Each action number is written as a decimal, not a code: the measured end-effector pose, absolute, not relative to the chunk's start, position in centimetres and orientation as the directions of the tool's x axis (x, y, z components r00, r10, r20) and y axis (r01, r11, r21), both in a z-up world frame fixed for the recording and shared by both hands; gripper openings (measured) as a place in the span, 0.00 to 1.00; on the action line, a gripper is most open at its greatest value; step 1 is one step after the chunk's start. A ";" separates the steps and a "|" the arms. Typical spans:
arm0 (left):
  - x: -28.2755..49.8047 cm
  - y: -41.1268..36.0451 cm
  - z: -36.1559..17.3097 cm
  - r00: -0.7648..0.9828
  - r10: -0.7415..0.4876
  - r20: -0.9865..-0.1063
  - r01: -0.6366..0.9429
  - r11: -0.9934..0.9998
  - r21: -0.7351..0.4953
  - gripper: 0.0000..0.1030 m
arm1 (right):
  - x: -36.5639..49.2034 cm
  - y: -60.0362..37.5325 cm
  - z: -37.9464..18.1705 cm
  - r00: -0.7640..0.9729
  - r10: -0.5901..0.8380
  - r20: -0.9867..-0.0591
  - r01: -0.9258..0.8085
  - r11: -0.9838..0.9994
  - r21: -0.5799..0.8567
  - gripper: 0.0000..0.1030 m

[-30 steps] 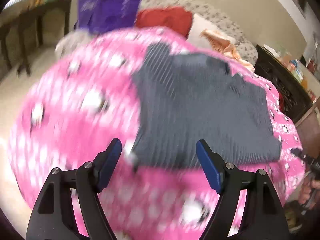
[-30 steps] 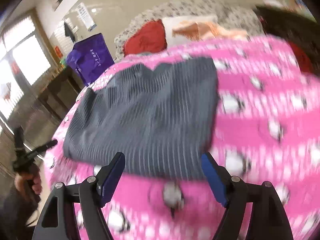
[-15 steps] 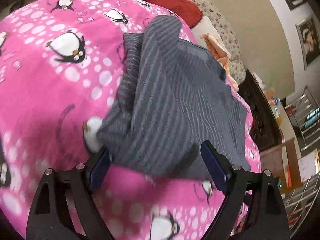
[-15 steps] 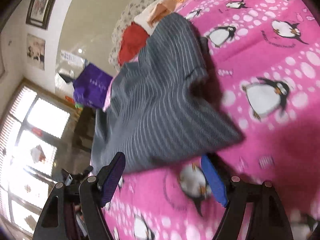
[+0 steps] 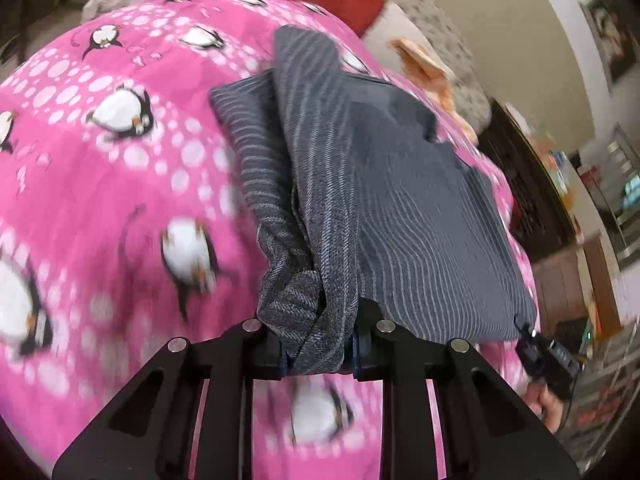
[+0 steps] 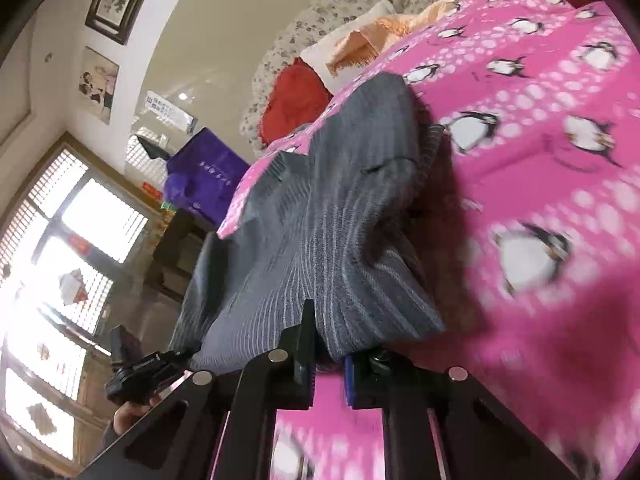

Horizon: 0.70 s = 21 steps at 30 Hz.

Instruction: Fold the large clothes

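A dark grey striped garment (image 5: 384, 200) lies on the pink penguin-print bed cover (image 5: 120, 184). My left gripper (image 5: 318, 354) is shut on the garment's near left corner, with the cloth bunched between the jaws. My right gripper (image 6: 326, 364) is shut on the near right corner of the garment (image 6: 320, 216), which rises in a ridge from the cover (image 6: 540, 184). The other gripper shows at the edge of each view, the right one (image 5: 546, 354) and the left one (image 6: 140, 368).
A red cushion (image 6: 296, 100), a white pillow and orange cloth (image 6: 384, 36) lie at the head of the bed. A purple bag (image 6: 204, 176) and dark furniture (image 6: 176, 248) stand on the window side. A dark cabinet (image 5: 532, 200) stands on the other side.
Both grippers were open and apart above the near edge of the garment. They have moved in and shut on its two near corners, and the cloth is bunched and lifted.
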<state>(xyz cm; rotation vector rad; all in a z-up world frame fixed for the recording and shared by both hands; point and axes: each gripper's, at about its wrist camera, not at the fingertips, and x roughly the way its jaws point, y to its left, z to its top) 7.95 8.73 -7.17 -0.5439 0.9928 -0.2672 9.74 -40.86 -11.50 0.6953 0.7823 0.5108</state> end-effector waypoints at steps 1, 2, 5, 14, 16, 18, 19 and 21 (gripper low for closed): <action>6.9 8.6 -7.0 0.517 -0.456 -0.725 -0.015 0.842 -0.540 0.19 | 8.4 -41.2 -11.4 0.597 0.661 -0.455 -0.164 0.656 0.737 0.09; 5.5 8.6 -7.2 0.504 -0.466 -0.727 -0.004 0.841 -0.541 0.20 | 6.9 -41.4 -11.5 0.581 0.672 -0.460 -0.163 0.649 0.743 0.09; 3.6 9.3 -8.8 0.486 -0.460 -0.743 -0.012 0.847 -0.531 0.39 | 4.1 -42.1 -13.4 0.514 0.696 -0.502 -0.121 0.638 0.760 0.13; 3.1 10.3 -10.8 0.558 -0.571 -0.602 -0.053 0.700 -0.712 0.81 | 2.8 -43.9 -6.9 0.653 0.537 -0.535 -0.156 0.786 0.598 0.13; 3.2 9.4 -10.4 0.567 -0.557 -0.607 -0.036 0.719 -0.694 0.85 | 3.8 -41.8 -5.2 0.654 0.540 -0.529 -0.232 0.809 0.540 0.13; 3.5 9.6 -10.2 0.560 -0.558 -0.612 -0.029 0.725 -0.688 0.85 | 5.0 -39.2 -4.1 0.656 0.525 -0.543 -0.281 0.837 0.470 0.13; 3.8 10.1 -10.0 0.551 -0.568 -0.612 -0.031 0.719 -0.695 0.85 | 5.5 -38.3 -4.0 0.654 0.516 -0.553 -0.298 0.848 0.439 0.13; 5.0 11.4 -9.5 0.555 -0.527 -0.643 -0.055 0.748 -0.661 0.85 | 5.8 -36.9 -4.2 0.677 0.441 -0.589 -0.290 0.896 0.337 0.13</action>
